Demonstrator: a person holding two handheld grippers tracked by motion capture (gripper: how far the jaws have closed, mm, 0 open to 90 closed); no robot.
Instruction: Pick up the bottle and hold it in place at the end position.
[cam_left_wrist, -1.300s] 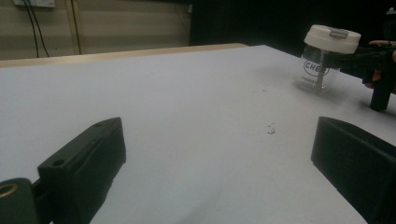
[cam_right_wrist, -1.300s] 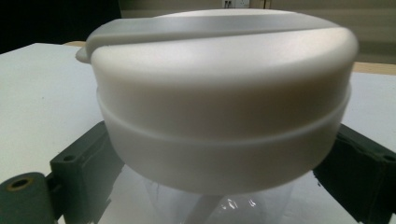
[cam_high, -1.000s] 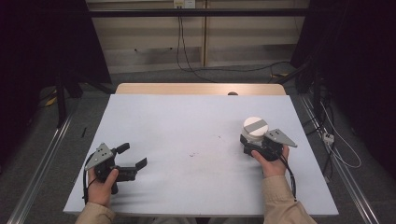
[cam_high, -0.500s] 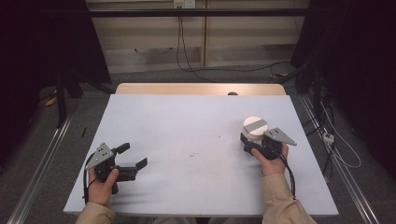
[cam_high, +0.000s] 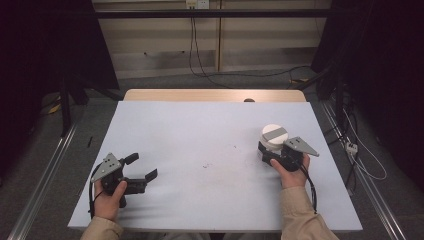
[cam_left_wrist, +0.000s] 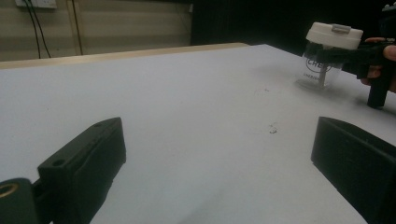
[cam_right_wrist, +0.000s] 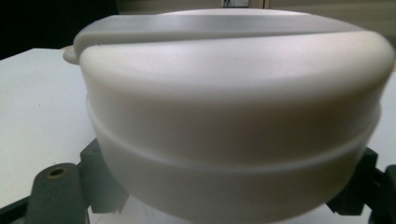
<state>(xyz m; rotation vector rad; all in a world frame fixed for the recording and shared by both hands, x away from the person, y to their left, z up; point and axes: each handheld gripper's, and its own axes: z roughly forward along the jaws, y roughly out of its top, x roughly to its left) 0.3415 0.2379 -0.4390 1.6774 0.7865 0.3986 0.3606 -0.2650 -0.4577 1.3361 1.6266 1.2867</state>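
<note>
Our right gripper (cam_high: 270, 152) has just been closing its jaws, and they now pinch the clear jar (cam_high: 274, 142) below its white lid (cam_right_wrist: 233, 93), one jaw on each side. The jar stands upright at the table's (cam_high: 200, 130) right. Our right hand (cam_high: 290, 172) reaches in level. The left gripper (cam_high: 142, 167), jaws spread and empty, rests well apart.

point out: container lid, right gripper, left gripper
container lid (cam_high: 274, 133), high view, on its grey flap
right gripper (cam_high: 270, 152), high view, between its jaws at the container
left gripper (cam_high: 141, 167), high view, between its open jaws
</note>
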